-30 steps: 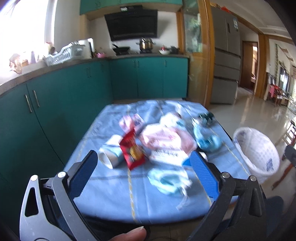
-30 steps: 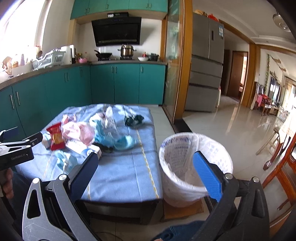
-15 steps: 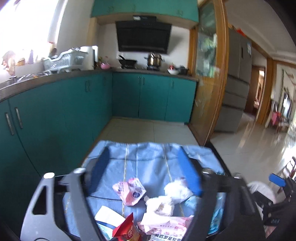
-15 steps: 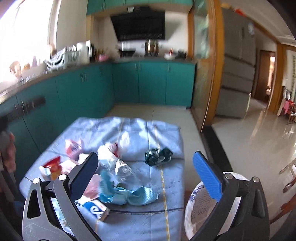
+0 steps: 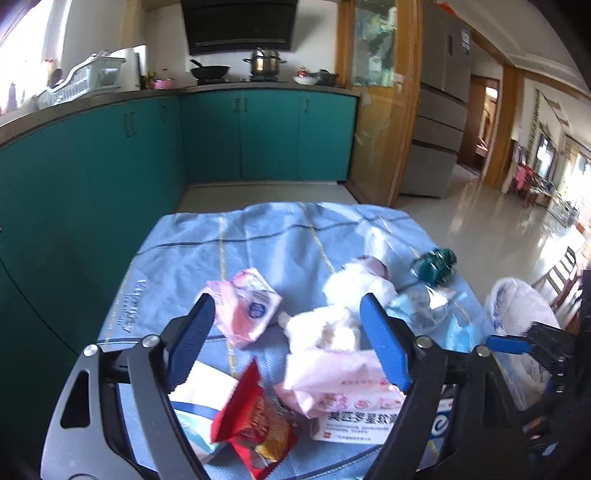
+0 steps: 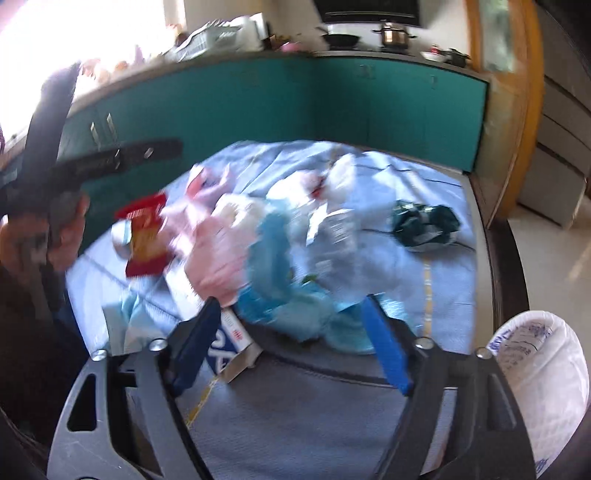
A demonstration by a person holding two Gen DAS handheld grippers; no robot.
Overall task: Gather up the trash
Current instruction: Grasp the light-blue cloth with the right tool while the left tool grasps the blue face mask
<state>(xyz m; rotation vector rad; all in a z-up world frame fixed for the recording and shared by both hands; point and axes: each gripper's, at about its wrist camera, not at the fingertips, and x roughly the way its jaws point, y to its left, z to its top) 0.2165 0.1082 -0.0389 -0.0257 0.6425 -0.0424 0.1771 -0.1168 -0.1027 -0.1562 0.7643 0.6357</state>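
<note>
Two claws hang over the litter heap on the blue-clothed counter point(image 5: 258, 236), both spread and gripping nothing, the left claw point(image 5: 284, 343) having just widened, the right claw point(image 6: 291, 339) having just narrowed. Relative to the white bin point(image 6: 543, 373), the crumpled light-blue wrapper point(image 6: 280, 295) lies nearest, dead ahead between the right jaws; the left straddles white tissue point(image 5: 325, 328).

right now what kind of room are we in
Most likely a home kitchen that opens onto a living area. Teal cabinets run under a counter, a pot and a wok sit on the stove below a range hood, and a tall fridge stands to the right.
</note>
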